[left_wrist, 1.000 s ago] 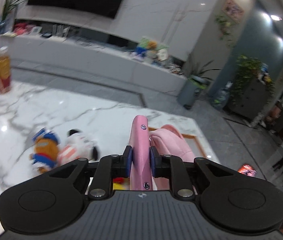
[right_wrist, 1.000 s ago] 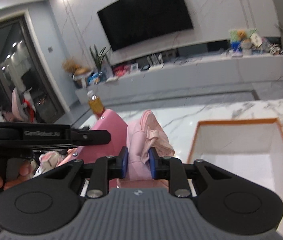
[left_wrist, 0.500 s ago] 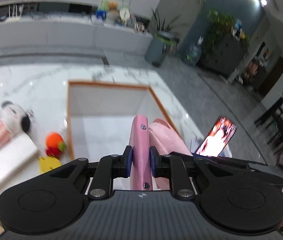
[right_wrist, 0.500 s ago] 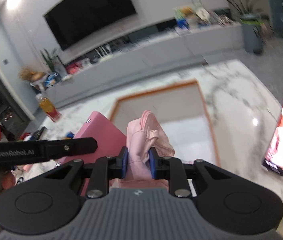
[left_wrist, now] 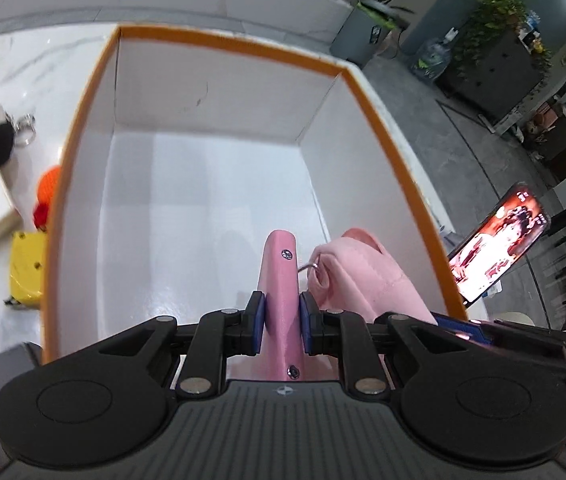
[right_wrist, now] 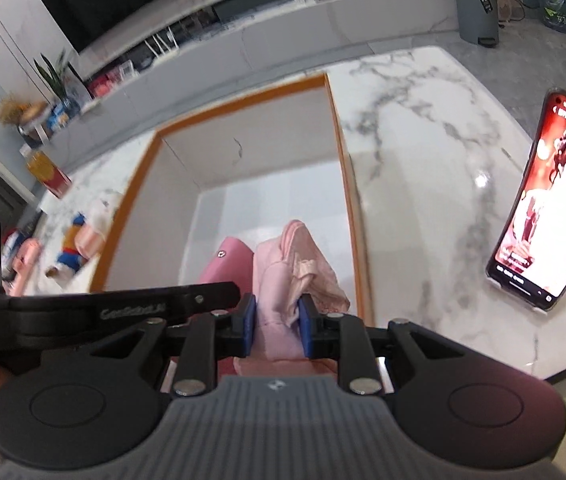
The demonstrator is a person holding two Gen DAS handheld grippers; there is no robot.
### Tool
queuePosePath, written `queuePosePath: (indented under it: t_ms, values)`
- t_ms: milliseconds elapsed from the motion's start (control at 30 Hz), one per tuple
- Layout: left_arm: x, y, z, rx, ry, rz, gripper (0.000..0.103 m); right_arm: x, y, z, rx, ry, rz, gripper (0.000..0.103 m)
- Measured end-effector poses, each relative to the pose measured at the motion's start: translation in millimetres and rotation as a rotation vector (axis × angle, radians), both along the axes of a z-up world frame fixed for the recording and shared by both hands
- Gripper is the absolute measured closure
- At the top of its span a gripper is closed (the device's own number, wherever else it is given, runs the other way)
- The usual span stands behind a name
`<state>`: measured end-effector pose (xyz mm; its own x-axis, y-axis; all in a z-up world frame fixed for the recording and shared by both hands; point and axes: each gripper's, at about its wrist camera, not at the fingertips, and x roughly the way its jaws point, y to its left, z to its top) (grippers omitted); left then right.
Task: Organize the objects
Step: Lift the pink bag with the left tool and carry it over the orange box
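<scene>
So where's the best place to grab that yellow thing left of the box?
Grip the yellow object across its two long flat sides, coming straight down from above. It lies flat on the table, close against the box wall, so a sideways approach is blocked there.

Carried down over the open box [left_wrist: 83, 128], pink bag [left_wrist: 281, 280] now hanging above its white floor

pink bag [left_wrist: 367, 280], white box [left_wrist: 211, 184] w/ orange rim

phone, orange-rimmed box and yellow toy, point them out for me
phone [right_wrist: 543, 208], right wrist view, middle of its lit screen
orange-rimmed box [left_wrist: 219, 92], left wrist view, white inner far wall
yellow toy [left_wrist: 27, 268], left wrist view, its yellow body
</scene>
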<state>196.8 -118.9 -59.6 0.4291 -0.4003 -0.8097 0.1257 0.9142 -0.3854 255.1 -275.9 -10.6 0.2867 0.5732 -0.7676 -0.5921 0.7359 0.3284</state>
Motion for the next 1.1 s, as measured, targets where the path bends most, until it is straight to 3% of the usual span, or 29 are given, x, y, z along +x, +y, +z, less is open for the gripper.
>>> queuePosePath:
  t_ms: [233, 367, 433, 533, 900, 1100]
  values:
    - [-1, 1, -7, -0.002, 0.015, 0.025, 0.082, 0, 11, 1, -0.068, -0.021, 0.028, 0.077]
    - [-5, 15, -1, -0.005, -0.017, 0.069, 0.082, 1, 5, 10, 0.068, -0.034, -0.014, 0.078]
    - [-3, 16, 6, -0.007, -0.038, 0.081, 0.082, -4, 4, 23, 0.110, -0.136, -0.040, 0.078]
    - [-2, 21, 14, -0.001, -0.065, 0.084, 0.082, -14, 11, 39, 0.079, -0.283, -0.034, 0.078]
    - [5, 10, -1, -0.018, -0.007, 0.051, 0.082, -3, 27, -4, -0.076, -0.107, 0.010, 0.077]
    - [4, 6, -10, -0.064, 0.037, 0.044, 0.082, -1, 27, 0, -0.145, -0.113, 0.032, 0.073]
